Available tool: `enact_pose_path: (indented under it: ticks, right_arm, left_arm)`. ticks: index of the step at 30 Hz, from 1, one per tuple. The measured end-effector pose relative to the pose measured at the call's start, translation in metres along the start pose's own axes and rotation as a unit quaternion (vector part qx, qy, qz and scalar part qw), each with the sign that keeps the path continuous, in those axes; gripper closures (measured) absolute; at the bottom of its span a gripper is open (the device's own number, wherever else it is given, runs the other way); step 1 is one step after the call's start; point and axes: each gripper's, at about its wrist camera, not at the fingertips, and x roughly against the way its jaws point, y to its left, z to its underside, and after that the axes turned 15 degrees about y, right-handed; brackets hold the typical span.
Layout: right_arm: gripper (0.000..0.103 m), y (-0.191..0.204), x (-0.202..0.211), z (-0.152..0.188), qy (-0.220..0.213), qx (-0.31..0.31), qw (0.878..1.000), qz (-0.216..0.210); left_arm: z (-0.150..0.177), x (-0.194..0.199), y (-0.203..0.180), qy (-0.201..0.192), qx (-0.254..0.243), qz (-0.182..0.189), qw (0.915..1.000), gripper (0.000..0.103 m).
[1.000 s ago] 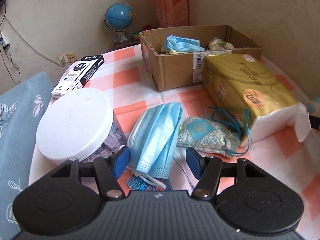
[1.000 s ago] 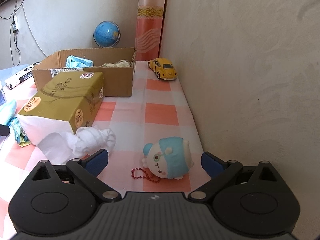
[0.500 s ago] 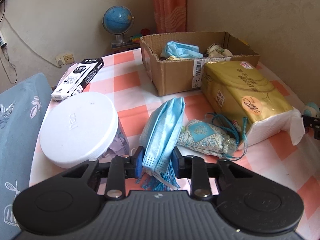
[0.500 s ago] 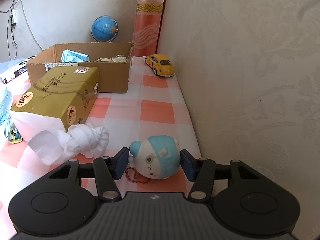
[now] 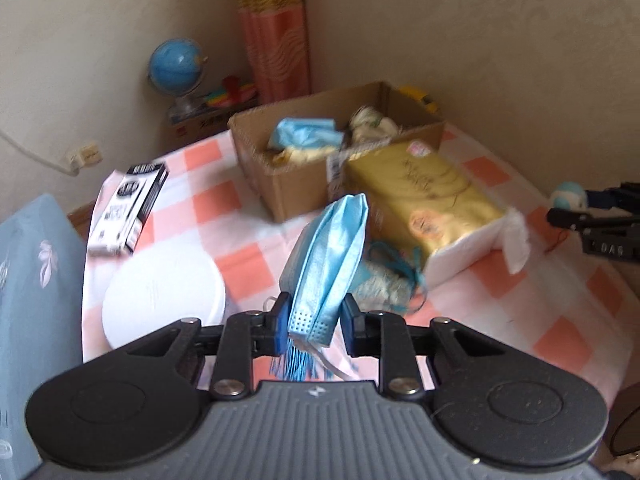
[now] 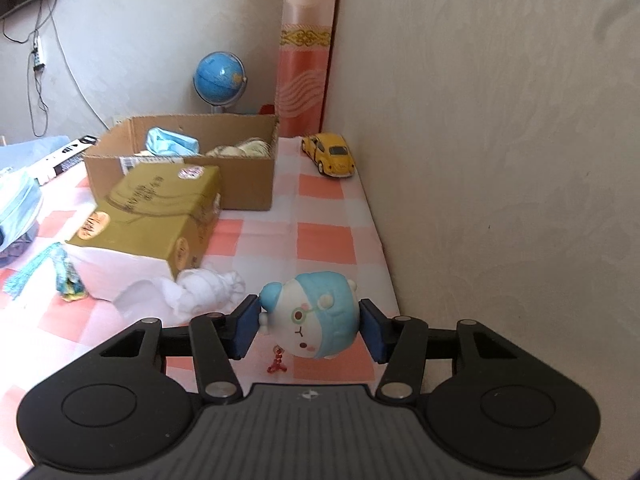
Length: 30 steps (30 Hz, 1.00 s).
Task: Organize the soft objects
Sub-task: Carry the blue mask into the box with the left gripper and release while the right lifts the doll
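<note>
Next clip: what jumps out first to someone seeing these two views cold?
The left gripper pinches a folded blue face mask, lifted off the checked tablecloth. The right gripper clamps a blue-and-white plush toy near the wall. Behind both sits the open cardboard box, already holding another mask.

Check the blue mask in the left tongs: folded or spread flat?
Folded. The blue mask is bunched lengthwise into pleats, pinched at its lower end between the left tongs.
</note>
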Motion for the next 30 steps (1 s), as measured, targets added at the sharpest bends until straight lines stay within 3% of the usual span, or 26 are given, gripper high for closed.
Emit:
enact_pose_path:
  ticks: [5,9,16,22,25,26,27,30]
  right_arm:
    - [0.045,0.004,0.016,-0.002,-0.017,0.005,1.0,-0.003]
    - [0.045,0.005,0.023,-0.004,-0.025,0.003,1.0,-0.003]
    - [0.045,0.008,0.027,-0.004,-0.03,0.005,1.0,-0.002]
    - [0.045,0.005,0.026,-0.005,-0.03,0.003,1.0,-0.005]
    - [0.045,0.006,0.026,-0.004,-0.03,0.003,1.0,-0.006]
    - [0.045,0.006,0.026,-0.004,-0.03,0.003,1.0,-0.007]
    - [0.045,0.006,0.026,-0.004,-0.03,0.003,1.0,-0.007]
    - [0.045,0.007,0.027,-0.005,-0.031,0.005,0.999,-0.009]
  left_arm:
    - [-0.035,0.011,-0.001,-0.02,-0.025,0.016,0.9994,0.079]
    - [-0.074,0.011,0.005,-0.03,-0.008,0.048,0.9984,0.079]
    - [-0.134,-0.024,0.03,-0.025,0.08,0.067,0.9942,0.079]
    - [-0.148,-0.056,0.044,-0.008,0.151,0.057,0.9869,0.076]
    - [-0.148,-0.065,0.042,-0.01,0.163,0.022,0.9863,0.053]
    - [-0.148,-0.065,0.042,-0.012,0.165,0.012,0.9862,0.038]
    - [-0.147,-0.064,0.042,-0.018,0.165,0.011,0.9861,0.032]
    - [-0.14,-0.053,0.041,-0.031,0.155,0.014,0.9873,0.028]
